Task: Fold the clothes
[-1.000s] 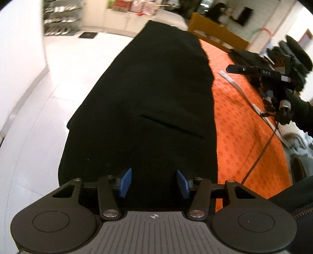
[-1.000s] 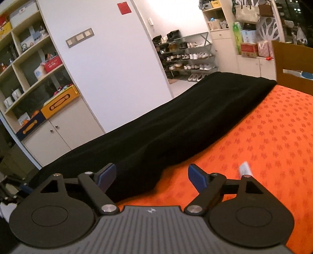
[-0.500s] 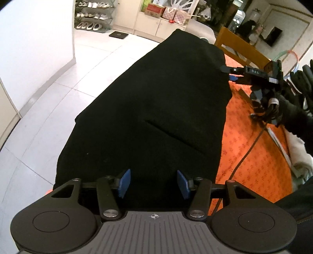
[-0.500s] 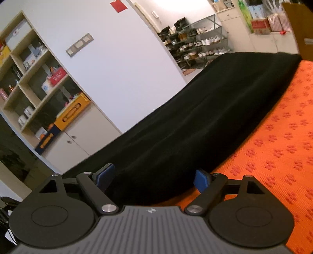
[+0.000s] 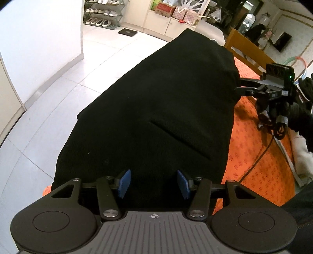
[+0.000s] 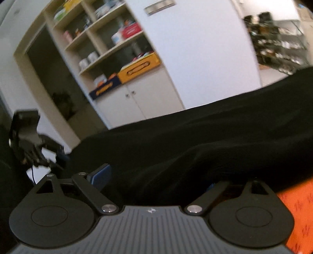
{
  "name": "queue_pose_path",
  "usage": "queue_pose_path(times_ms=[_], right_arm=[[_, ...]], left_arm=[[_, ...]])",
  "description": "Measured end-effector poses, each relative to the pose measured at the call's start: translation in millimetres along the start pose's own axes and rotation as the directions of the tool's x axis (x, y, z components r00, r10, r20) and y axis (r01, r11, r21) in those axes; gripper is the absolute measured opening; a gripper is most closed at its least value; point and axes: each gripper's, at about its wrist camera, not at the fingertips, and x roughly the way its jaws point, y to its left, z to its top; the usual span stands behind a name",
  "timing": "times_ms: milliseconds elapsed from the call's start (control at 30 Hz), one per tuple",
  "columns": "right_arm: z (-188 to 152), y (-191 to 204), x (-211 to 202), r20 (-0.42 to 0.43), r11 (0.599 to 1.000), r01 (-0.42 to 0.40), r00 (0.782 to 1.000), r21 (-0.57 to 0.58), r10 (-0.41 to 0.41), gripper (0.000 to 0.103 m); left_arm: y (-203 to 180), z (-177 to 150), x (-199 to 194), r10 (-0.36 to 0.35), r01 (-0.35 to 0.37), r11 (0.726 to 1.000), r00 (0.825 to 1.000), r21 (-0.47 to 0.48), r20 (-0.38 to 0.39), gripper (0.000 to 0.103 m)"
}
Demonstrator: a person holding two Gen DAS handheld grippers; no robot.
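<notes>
Grasping step: right claw (image 6: 156, 177) is opening around the black trousers' (image 5: 156, 109) edge; left claw (image 5: 153, 183) hovers released. Next: clench.

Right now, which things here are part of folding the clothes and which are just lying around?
Part of the job:
black garment
orange cloth it lies on
left tool
right tool, jaws opening at the garment's edge

Lying about:
shoe rack
yellow box
wooden chair

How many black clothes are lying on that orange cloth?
1: a long black garment stretched along the orange tablecloth, its left side hanging over the edge. Any others would be out of view.
</notes>
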Motion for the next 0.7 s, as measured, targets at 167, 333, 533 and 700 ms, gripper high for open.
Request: queue_pose_path(times_ms=[167, 333, 533, 700], right_arm=[[1.5, 17.2, -11.2, -0.142, 0.990, -0.098, 0.986, -0.098, 0.084, 0.080], [-15.8, 29.3, -45.7, -0.254, 0.984, -0.149, 0.960, -0.103, 0.119, 0.069], [-25.5, 36.7, -61.7, -0.275, 0.990, -0.120, 0.957, -0.079, 0.094, 0.068], [-24.7, 44.1, -69.5, -0.265, 0.996, -0.053, 0.964, -0.069, 0.032, 0.068]], left_arm=[[-0.1, -2.8, 4.6, 0.019, -0.019, 1.000, 1.000, 0.019, -0.008, 0.055], [0.2, -2.9, 6.1, 0.026, -0.026, 0.999, 1.000, 0.024, -0.007, 0.056], [-0.8, 1.4, 9.8, 0.034, -0.033, 0.999, 0.999, 0.030, -0.011, 0.057], [-4.1, 3.5, 12.4, 0.042, -0.042, 0.999, 0.999, 0.030, -0.010, 0.057]])
